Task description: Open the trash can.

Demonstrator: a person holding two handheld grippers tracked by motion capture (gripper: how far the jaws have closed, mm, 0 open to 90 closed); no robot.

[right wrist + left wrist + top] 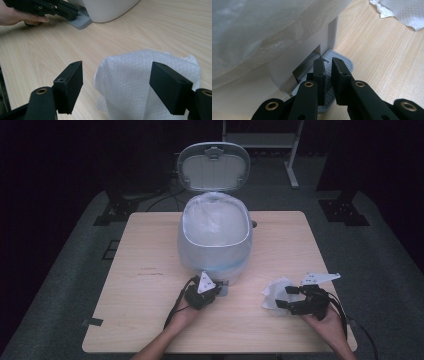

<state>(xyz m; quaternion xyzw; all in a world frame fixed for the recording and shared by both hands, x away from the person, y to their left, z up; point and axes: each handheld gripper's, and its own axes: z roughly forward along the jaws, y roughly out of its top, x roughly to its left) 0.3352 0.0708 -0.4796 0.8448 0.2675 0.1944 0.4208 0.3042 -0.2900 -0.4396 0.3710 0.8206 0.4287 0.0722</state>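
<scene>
A white pedal bin [215, 240] lined with a clear plastic bag stands mid-table, its lid [214, 166] raised upright. My left gripper [216, 290] is shut, and its tips [328, 62] rest on the bin's grey pedal [344, 63] at the front of the base. A crumpled white paper towel [274, 293] lies on the table to the right. My right gripper [284, 297] is open, its jaws standing on either side of the towel [130, 65] without pinching it. The right gripper view also shows the left gripper [71, 12] on the pedal [81, 22].
The wooden table [150, 250] has bare surface left of the bin and along the front edge. Dark floor, table legs and cables lie beyond the far edge. A corner of the paper towel [402, 12] shows at the left gripper view's upper right.
</scene>
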